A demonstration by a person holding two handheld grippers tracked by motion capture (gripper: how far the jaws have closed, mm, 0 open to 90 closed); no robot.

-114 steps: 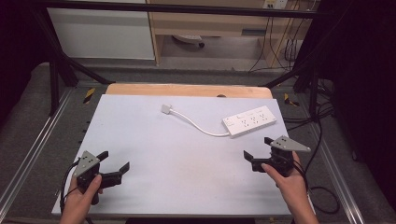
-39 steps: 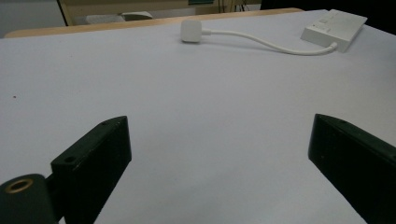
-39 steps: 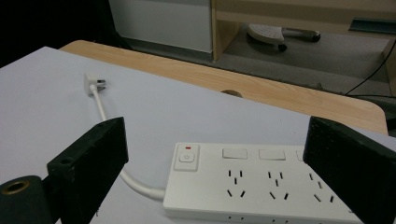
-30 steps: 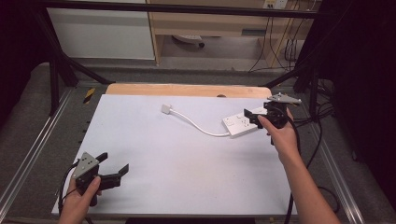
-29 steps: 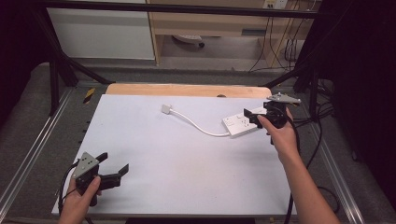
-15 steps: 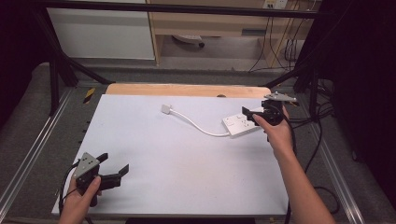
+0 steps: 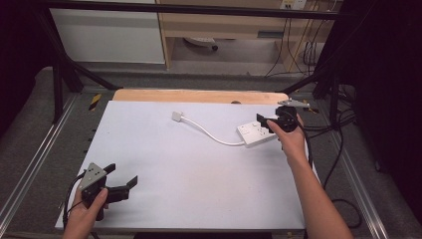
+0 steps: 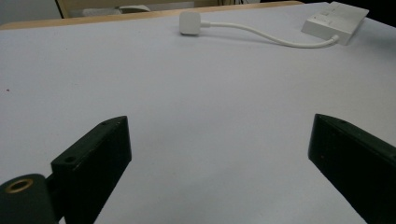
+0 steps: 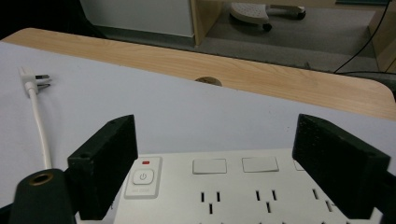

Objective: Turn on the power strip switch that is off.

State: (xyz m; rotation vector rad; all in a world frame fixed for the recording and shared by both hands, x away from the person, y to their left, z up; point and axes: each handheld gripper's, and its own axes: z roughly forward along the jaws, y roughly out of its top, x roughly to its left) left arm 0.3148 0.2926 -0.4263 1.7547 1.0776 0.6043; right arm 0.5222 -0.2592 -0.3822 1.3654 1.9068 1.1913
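The white power strip (image 7: 257, 133) lies at about two o'clock on the bench (image 7: 199, 179), its cord (image 7: 211, 134) curling to the plug (image 7: 177, 116) near twelve. My right hand-held gripper (image 7: 263, 122) straddles the strip's far end, jaws wide but just now narrowing, the strip between them, pads not yet pressing. The grasp is left to do. My left hand-held gripper (image 7: 124, 179) rests released at seven o'clock.
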